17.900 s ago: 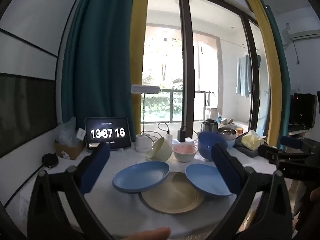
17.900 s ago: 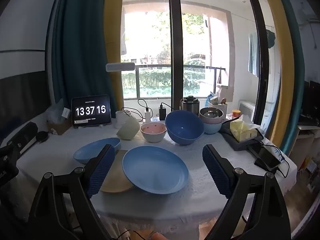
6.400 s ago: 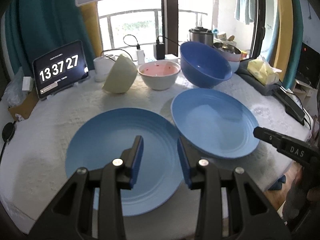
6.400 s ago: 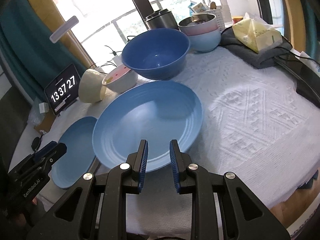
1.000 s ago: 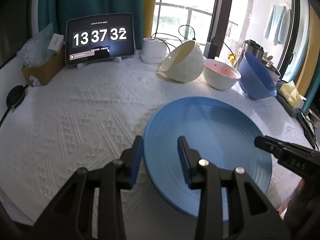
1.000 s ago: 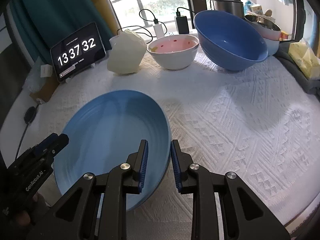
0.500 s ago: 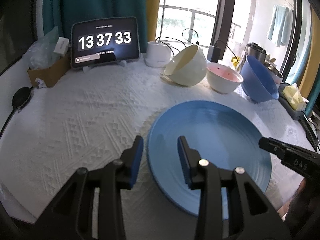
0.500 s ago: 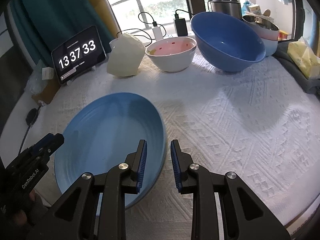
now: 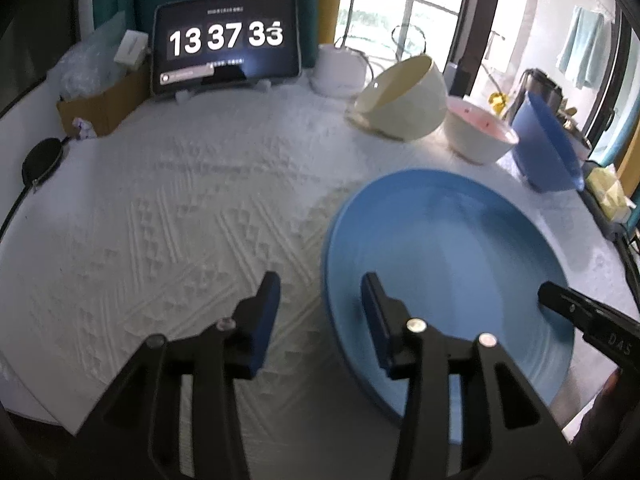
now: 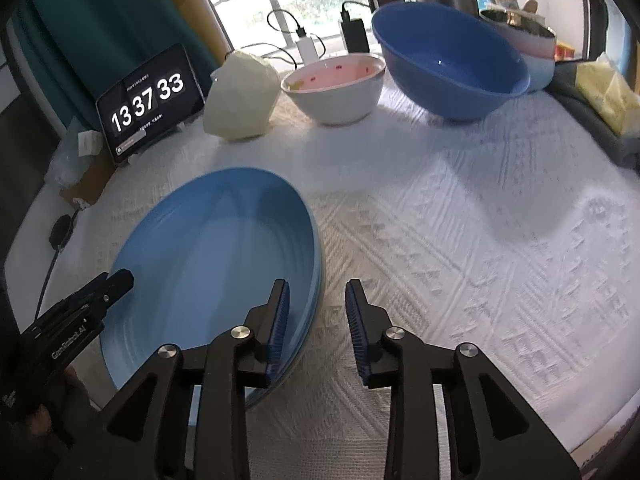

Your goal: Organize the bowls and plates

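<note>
The left claw hovers low over the near edge of the surface, its jaws spread with the near left rim of the blue plate lying between them, neither pad clearly touching it. The right claw sits at the plate's opposite rim, also parted, one pad over the plate's edge and the other over the cloth. Both tools point toward the back of the surface.

Half a second ago both claws had narrower gaps at the plate's rims; now each has widened. The blue plate lies flat on the cloth, at the near side of the surface; a second rim shows just under its edge in the right view, so it tops a stack.

Behind it stand the tipped cream bowl, the pink-lined bowl and the big blue bowl, unmoved. The clock is flipping from 13 37 33.
</note>
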